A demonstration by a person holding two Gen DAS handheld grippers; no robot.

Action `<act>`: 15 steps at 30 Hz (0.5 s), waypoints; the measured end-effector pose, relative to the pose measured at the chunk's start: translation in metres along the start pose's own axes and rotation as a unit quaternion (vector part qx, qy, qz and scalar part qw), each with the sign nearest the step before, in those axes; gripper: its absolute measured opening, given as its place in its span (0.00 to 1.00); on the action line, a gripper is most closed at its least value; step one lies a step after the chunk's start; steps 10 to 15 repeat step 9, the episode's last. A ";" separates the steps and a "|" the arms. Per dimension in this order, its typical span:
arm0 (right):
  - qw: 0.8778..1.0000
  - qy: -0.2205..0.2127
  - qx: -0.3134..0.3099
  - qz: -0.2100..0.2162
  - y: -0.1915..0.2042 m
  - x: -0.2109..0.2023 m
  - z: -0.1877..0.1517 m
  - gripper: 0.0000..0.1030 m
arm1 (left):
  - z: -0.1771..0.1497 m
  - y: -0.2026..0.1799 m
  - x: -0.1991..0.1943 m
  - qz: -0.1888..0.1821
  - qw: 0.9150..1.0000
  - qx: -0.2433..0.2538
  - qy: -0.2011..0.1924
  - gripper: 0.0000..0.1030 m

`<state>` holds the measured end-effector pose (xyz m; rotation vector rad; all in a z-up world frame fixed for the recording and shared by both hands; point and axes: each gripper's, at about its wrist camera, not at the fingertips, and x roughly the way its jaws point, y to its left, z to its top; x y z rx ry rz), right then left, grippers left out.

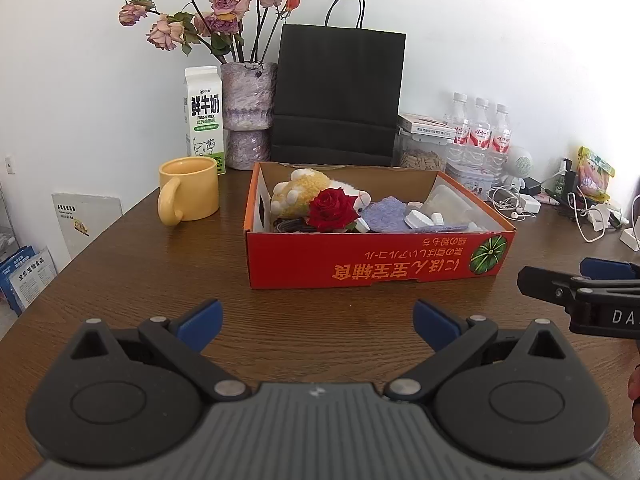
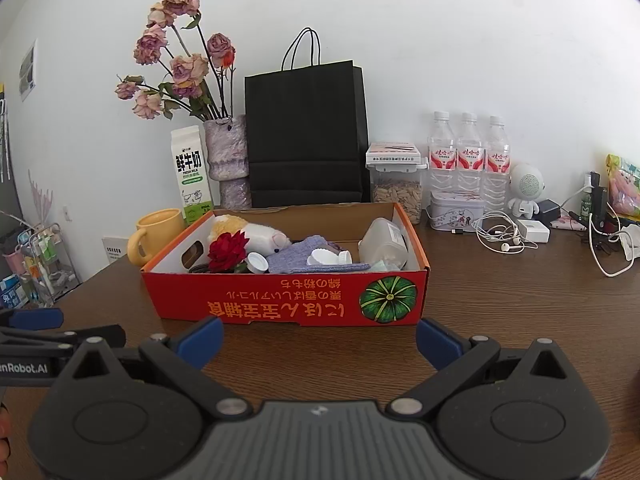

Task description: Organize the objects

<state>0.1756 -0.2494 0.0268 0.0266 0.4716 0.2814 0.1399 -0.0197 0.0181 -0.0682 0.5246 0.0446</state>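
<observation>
A red cardboard box (image 1: 372,264) (image 2: 280,300) sits mid-table. In it lie a plush toy (image 1: 300,194) (image 2: 256,234), a red rose (image 1: 332,208) (image 2: 228,252), a purple cloth (image 1: 386,212) (image 2: 296,260), white caps (image 1: 418,218) (image 2: 324,257) and a clear plastic container (image 1: 448,200) (image 2: 384,244). My left gripper (image 1: 318,322) is open and empty, short of the box's front wall. My right gripper (image 2: 318,338) is open and empty, just before the box front. The right gripper also shows at the left wrist view's right edge (image 1: 580,284).
Behind the box stand a yellow mug (image 1: 188,190) (image 2: 156,232), a milk carton (image 1: 204,118) (image 2: 192,174), a vase of dried roses (image 1: 248,116) (image 2: 228,160), a black paper bag (image 1: 338,96) (image 2: 306,136), a seed jar (image 2: 396,184), three water bottles (image 2: 468,156) and cables (image 2: 504,236).
</observation>
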 end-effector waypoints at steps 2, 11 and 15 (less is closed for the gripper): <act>1.000 0.000 0.000 0.000 0.000 0.000 0.000 1.00 | 0.000 0.000 0.000 0.000 1.000 0.001 0.001 1.00; 1.000 0.000 0.000 0.000 0.001 0.000 0.000 1.00 | -0.001 0.000 0.002 -0.009 1.000 0.002 0.000 1.00; 1.000 0.000 0.000 0.000 0.001 0.000 0.000 1.00 | -0.001 0.000 0.002 -0.009 1.000 0.002 0.000 1.00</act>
